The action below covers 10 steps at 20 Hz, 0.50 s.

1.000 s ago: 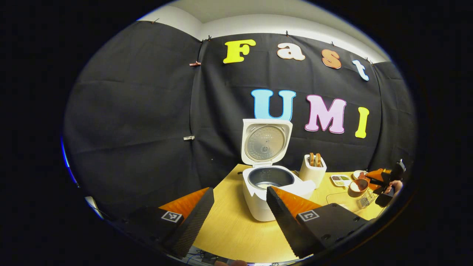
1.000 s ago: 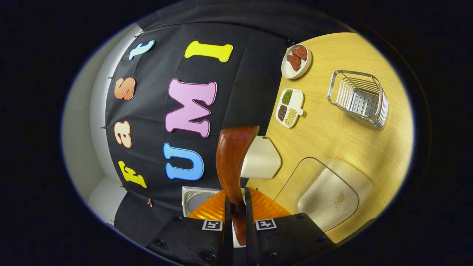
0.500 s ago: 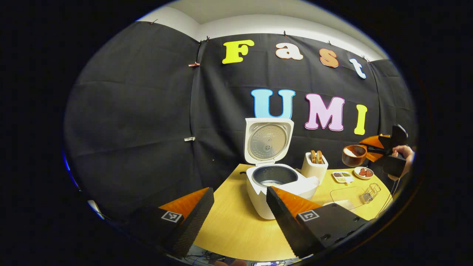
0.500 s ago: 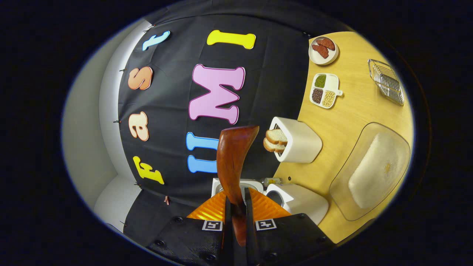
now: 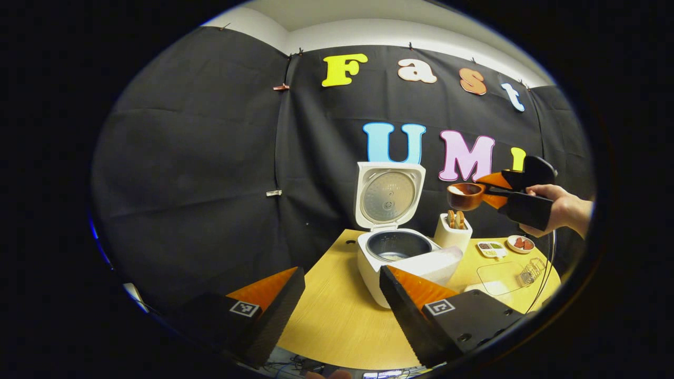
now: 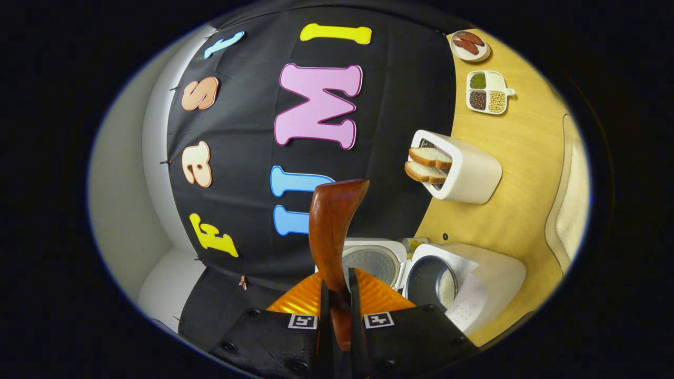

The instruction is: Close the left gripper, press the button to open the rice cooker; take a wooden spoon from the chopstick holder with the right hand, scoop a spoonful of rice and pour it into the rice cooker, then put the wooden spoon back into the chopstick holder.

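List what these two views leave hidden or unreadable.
- Spoon bowl's inside: right gripper view shows its back.
- Pot bottom: left gripper view, the cooker rim hides it.
- Tray contents: too small to identify.
- Rice bin: cut off by the edge.

Even overhead light is filling the booth; the table [image 5: 337,326] is showing bright and warm, with a soft sheen near its right end. The black cloth wall [image 5: 200,158] is soaking up light, folds barely reading. Fisheye warping is bending the wall seams and table edge toward the rim, where brightness is falling off. The rice cooker [image 5: 392,252] lid is catching mild glare. Shadows are staying faint; focus is holding sharp, no motion blur.
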### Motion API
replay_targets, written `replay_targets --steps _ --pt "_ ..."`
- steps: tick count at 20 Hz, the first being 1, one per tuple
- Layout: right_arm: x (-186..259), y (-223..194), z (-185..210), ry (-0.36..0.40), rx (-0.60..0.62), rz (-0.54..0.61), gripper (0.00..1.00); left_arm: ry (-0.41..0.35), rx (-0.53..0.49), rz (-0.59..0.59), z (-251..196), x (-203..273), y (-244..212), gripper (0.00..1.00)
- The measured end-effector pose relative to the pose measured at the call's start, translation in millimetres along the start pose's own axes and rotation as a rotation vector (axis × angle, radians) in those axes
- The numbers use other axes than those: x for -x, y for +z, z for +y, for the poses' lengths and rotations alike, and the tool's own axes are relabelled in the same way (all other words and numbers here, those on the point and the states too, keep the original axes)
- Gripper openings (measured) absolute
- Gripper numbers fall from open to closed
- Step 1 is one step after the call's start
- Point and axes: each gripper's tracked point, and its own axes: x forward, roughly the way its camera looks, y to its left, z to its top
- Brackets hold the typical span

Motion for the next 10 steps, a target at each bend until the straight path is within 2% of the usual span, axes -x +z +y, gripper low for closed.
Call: replay_targets --steps 7,10 --pt "-65 -29 -12 -0.031 0.12 0.031 0.18 0.01 0.015 0.033 8 6 -13 0.98" --pt "-85 -37 -32 -0.07 0.165 0.045 0.18 0.013 0.022 0.049 7 9 -20 0.98"
